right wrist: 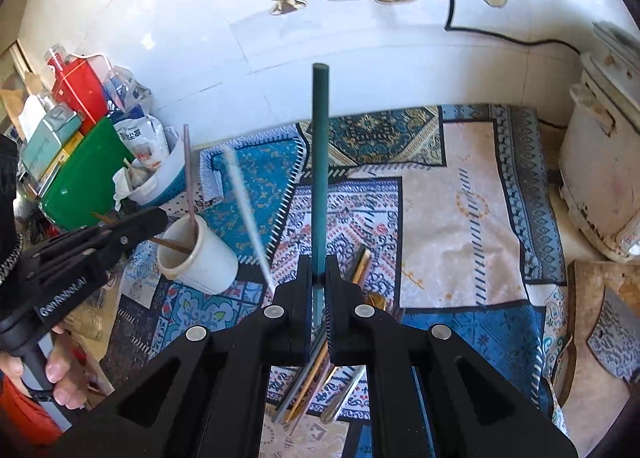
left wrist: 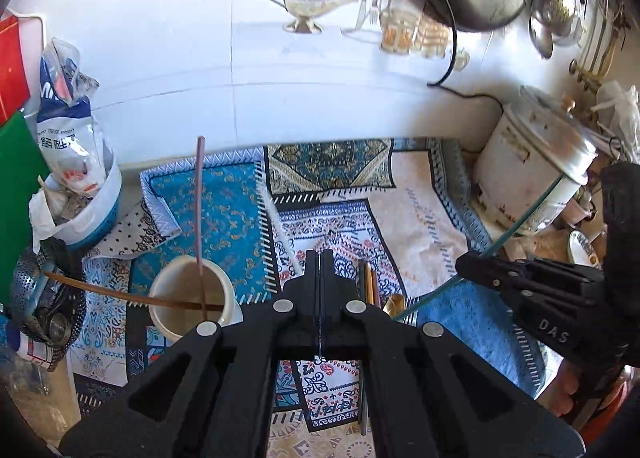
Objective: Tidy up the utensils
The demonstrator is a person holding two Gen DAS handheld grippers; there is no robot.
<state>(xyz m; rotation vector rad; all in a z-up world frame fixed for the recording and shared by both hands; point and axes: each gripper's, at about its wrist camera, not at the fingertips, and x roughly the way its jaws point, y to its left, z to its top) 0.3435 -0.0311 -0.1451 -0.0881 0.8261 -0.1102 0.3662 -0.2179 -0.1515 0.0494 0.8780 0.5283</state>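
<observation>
— What are you carrying, and where is it going?

— My right tongs [right wrist: 318, 278] are clamping a green chopstick [right wrist: 321, 161], pointing it up and away. The white cup [right wrist: 198, 258], already holding two sticks, is sitting ahead to their left, near my left tongs [left wrist: 320, 270], which are pinched together on nothing.

— And the remaining utensils [right wrist: 312, 386]?

— Lying on the patterned cloth [right wrist: 460, 185] under my right tongs. I'm tipping the chopstick's lower end over the rim first, I think.
</observation>
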